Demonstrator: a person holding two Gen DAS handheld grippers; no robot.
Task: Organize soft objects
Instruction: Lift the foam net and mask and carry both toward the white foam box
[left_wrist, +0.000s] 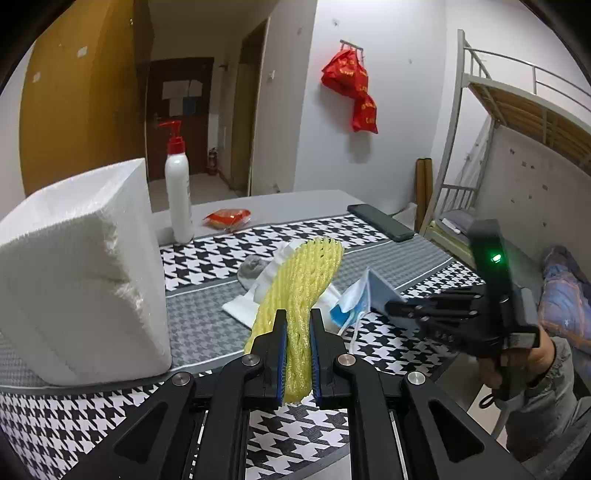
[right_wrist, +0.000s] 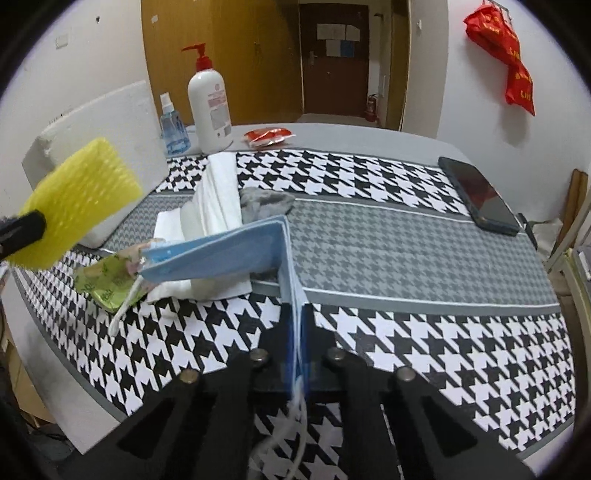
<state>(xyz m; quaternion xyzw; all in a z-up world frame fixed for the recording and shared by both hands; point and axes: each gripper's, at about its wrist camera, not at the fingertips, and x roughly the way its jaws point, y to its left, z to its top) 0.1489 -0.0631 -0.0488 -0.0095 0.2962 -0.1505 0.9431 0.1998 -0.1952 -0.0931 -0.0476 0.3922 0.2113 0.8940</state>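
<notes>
My left gripper is shut on a yellow foam net sleeve and holds it above the table; the sleeve also shows at the left of the right wrist view. My right gripper is shut on a blue face mask, lifted above the table, its far half folded leftward; the right gripper and mask show at the right of the left wrist view. White folded cloth, a grey sock and a green packet lie on the houndstooth table cover.
A white foam block stands at the table's left. A white pump bottle, a blue spray bottle and a red snack packet stand at the back. A black phone lies at the right. A bunk bed stands beyond.
</notes>
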